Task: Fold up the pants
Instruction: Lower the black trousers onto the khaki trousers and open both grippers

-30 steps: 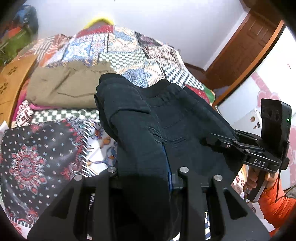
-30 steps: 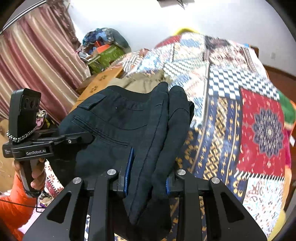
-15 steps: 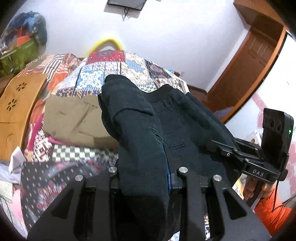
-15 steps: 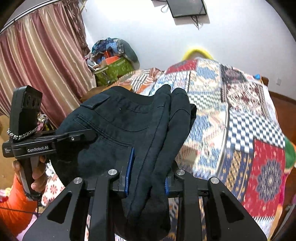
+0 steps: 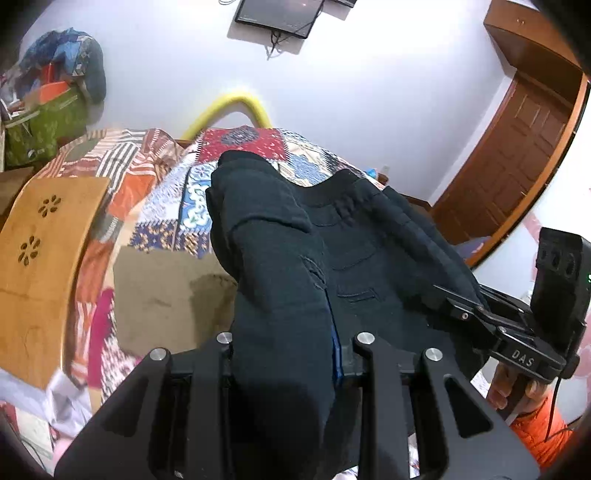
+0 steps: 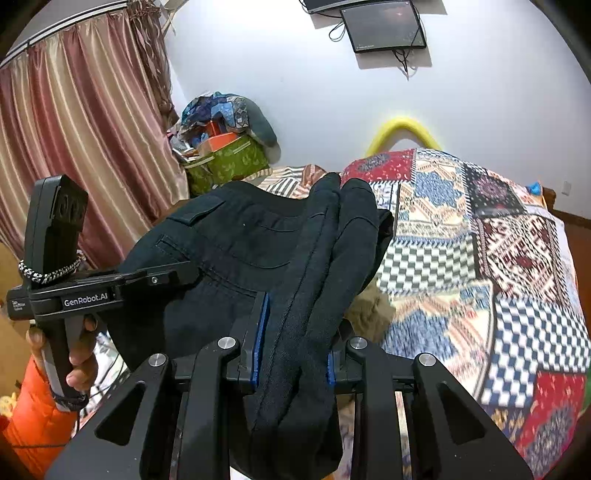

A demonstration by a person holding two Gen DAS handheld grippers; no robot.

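A pair of dark navy pants (image 5: 332, 240), folded into a thick bundle, hangs in the air above the bed between both grippers. My left gripper (image 5: 284, 354) is shut on one bunched edge, its blue pads pressed into the cloth. In the same view my right gripper (image 5: 461, 314) clamps the opposite edge. From the right wrist, the right gripper (image 6: 295, 354) is shut on a thick fold of the pants (image 6: 240, 251), and the left gripper (image 6: 173, 277) bites the far side, held by a hand in an orange sleeve (image 6: 33, 417).
Below lies the bed's patchwork quilt (image 6: 498, 266), with folded khaki pants (image 5: 166, 295) on it just under the bundle. A wooden board (image 5: 40, 258) stands at the bed's left. A green box of clutter (image 6: 229, 158), curtain (image 6: 74, 147), wall screen (image 5: 277, 14) and door (image 5: 517, 166) surround the bed.
Both grippers have carried the dark pants up and forward along the bed, over the khaki pants. The views have tipped up, showing more wall and the screen. Both grips are unchanged.
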